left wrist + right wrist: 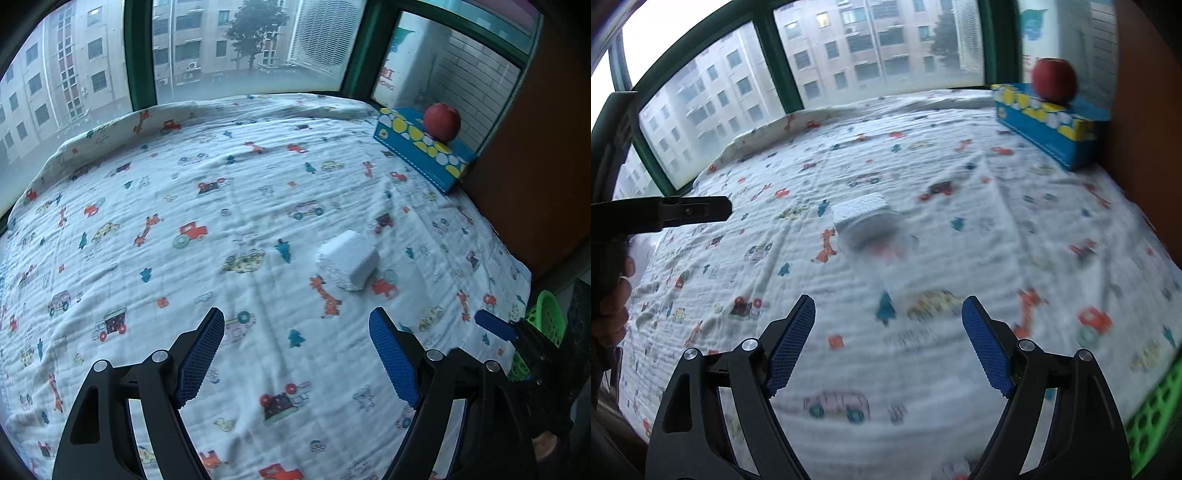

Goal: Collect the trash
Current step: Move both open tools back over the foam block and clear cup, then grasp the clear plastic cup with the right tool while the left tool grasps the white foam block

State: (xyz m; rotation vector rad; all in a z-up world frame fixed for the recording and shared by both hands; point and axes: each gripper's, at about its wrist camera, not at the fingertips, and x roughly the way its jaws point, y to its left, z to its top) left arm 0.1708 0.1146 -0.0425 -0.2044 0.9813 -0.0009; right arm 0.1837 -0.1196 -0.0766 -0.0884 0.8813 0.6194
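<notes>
A white foam block [347,264] lies on the cartoon-print sheet [184,184], ahead and a little right of my left gripper [297,314], which stands open and empty above the sheet. The right wrist view is blurred. There the same white foam block [862,210] sits ahead and slightly left of my right gripper [888,301], also open with nothing between its blue pads. My right gripper's blue pad [495,325] shows at the right edge of the left wrist view. My left gripper's black finger [690,210] and a hand show at the left.
A blue dotted tissue box [421,147] with a red apple [441,122] on top stands at the far right corner by a brown wall. A green perforated basket [546,325] sits off the sheet's right edge, also seen as the green basket [1152,406]. Windows line the far side.
</notes>
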